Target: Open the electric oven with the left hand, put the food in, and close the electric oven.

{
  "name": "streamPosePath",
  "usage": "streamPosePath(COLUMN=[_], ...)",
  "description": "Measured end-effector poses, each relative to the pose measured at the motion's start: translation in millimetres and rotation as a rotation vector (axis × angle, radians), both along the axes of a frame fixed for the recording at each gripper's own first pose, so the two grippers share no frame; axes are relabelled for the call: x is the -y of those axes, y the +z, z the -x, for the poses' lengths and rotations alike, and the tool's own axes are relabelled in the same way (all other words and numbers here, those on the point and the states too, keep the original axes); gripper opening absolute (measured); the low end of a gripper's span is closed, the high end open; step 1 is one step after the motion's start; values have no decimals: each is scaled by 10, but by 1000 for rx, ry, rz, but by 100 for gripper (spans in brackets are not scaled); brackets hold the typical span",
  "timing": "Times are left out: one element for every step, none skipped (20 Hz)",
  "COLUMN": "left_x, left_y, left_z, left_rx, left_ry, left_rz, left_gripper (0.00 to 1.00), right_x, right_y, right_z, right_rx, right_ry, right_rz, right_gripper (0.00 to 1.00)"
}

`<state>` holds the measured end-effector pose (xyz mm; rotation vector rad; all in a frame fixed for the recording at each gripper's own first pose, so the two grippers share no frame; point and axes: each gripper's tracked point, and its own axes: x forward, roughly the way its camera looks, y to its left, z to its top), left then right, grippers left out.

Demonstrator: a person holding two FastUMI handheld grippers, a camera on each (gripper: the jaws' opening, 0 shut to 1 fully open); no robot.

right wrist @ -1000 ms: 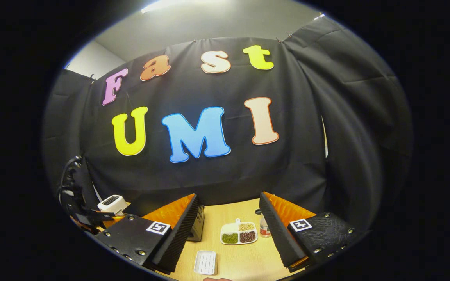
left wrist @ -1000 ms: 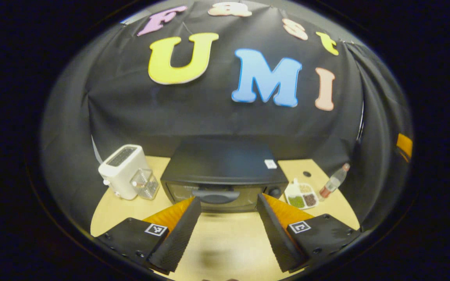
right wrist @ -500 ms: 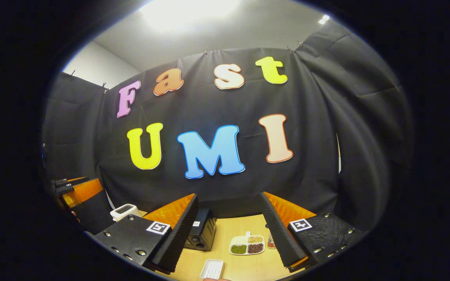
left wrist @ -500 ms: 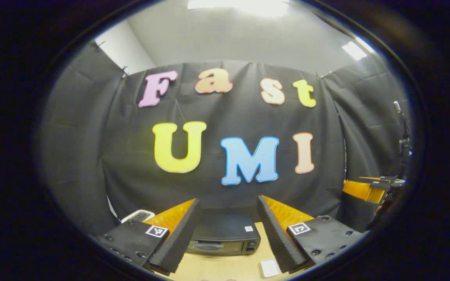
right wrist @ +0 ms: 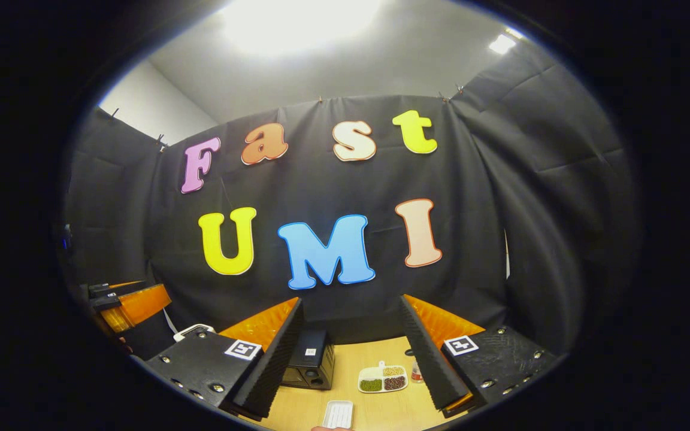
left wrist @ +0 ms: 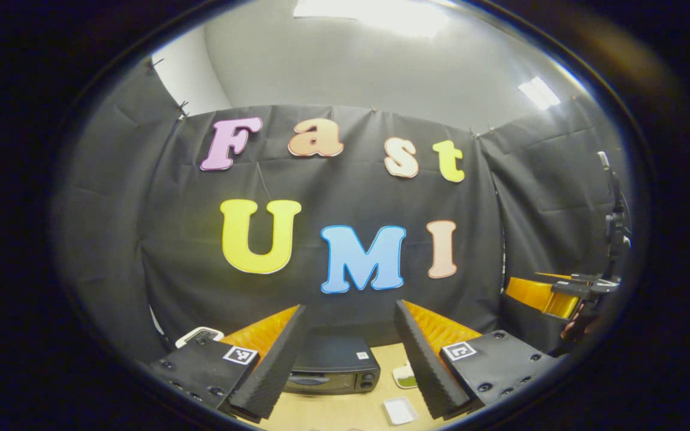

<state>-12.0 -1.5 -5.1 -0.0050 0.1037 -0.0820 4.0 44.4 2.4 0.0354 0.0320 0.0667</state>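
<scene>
Jaws spread on my left gripper (left wrist: 345,365) and right gripper (right wrist: 345,359), both empty; oven (left wrist: 333,372) at 6 o'clock, door shut; every step remains.

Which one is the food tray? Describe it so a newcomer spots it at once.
Start at the black oven on the wooden table. To its right lies a white divided dish. Unlike the bare white ridged tray nearer the camera, it holds green, tan and dark brown heaps in separate compartments.
</scene>
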Motion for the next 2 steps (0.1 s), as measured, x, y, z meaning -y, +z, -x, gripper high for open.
streamPosePath(left_x=[-28,-59], left_y=[5,0], left_z=[47,81], left_rx=[-1,-5], left_ry=[-8,-16], left_rz=[4,9], left_gripper=[100,100], right_x=[-40,-64], right_y=[5,-13], right_z=[50,99], right_rx=[0,-1], right_ry=[-4,-10], right_rz=[11,21], right_gripper=[95,95])
